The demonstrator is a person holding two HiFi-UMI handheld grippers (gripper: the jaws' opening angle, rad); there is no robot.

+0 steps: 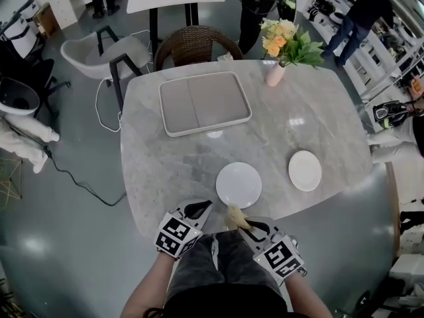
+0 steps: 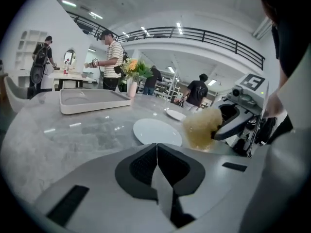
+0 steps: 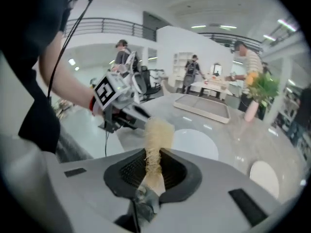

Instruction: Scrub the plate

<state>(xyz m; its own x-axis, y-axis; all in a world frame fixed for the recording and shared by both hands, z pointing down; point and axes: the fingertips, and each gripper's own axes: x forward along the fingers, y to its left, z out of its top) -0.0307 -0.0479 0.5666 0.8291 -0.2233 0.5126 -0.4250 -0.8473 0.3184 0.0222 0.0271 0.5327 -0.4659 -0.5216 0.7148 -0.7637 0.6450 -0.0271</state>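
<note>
My left gripper [image 1: 201,209] has its jaws pressed together, pad to pad, over the table's [image 1: 165,171] near edge. My right gripper [image 1: 250,227] is clamped on a tan, fibrous scrubber [image 1: 236,215], which sticks out past the jaw tips. The cube on each gripper carries black-and-white square markers.

The scrubber's end is just beside the near rim of the plate [image 1: 238,184]; I cannot tell whether they touch. That plate is white and lies flat near the table's front, between my two grippers and just ahead of them. A smaller plate [image 1: 305,170] lies to its right, apart from it.

Farther back lies a pale tray [image 1: 205,101] with two shallow halves. At the far right stands a pink vase [image 1: 274,73] holding yellow and orange flowers [image 1: 281,37] with green leaves.
</note>
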